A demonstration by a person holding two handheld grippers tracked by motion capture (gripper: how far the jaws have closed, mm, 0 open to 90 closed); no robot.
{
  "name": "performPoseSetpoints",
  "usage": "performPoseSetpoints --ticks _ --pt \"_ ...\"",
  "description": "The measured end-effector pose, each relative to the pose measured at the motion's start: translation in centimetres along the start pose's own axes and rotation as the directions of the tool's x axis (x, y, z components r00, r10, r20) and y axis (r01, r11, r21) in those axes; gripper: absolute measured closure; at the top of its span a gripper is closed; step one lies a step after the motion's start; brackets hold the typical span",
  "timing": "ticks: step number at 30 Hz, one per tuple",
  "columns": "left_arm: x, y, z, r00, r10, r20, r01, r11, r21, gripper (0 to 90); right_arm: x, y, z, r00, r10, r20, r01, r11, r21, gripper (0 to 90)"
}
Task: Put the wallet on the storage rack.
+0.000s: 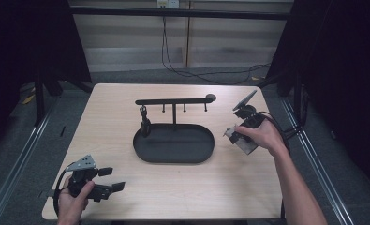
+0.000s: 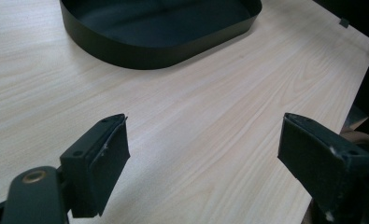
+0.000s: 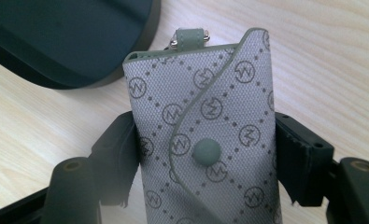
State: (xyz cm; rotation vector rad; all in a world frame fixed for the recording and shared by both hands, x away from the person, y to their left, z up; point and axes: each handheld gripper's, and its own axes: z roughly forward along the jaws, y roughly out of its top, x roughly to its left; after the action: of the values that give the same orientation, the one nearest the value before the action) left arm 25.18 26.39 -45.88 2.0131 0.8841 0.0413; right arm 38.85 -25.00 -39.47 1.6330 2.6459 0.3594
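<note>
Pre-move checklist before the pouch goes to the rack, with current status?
1. Right gripper shut on key pouch: ok, jaws press both its sides.
2. Pouch flap snapped closed: ok.
3. Pouch loop free at top: ok.
4. Spare hooks on rack: ok, one holds a dark item, others look bare.
5. Tray free of loose items: ok.
6. Left gripper open, away from the tray: ok.
</note>
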Motion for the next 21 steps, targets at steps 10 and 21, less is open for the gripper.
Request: performPoseSetpoints --ticks 10,21 --pt "-0.1 0.0 0.2 1.0 0.004 -0.006 -0.004 0.9999 0.014 16.3 0.0 0.1 -1.5 0.9958 0.049 -0.077 -0.054 0.9957 -0.075 30.5" --pt "-0.1 0.0 0.1 0.9999 0.006 -0.011 -0.006 0.9998 0.016 16.3 0.4 0.4 -1.8 0.9845 0.099 -0.145 -0.119 0.983 -0.14 30.5"
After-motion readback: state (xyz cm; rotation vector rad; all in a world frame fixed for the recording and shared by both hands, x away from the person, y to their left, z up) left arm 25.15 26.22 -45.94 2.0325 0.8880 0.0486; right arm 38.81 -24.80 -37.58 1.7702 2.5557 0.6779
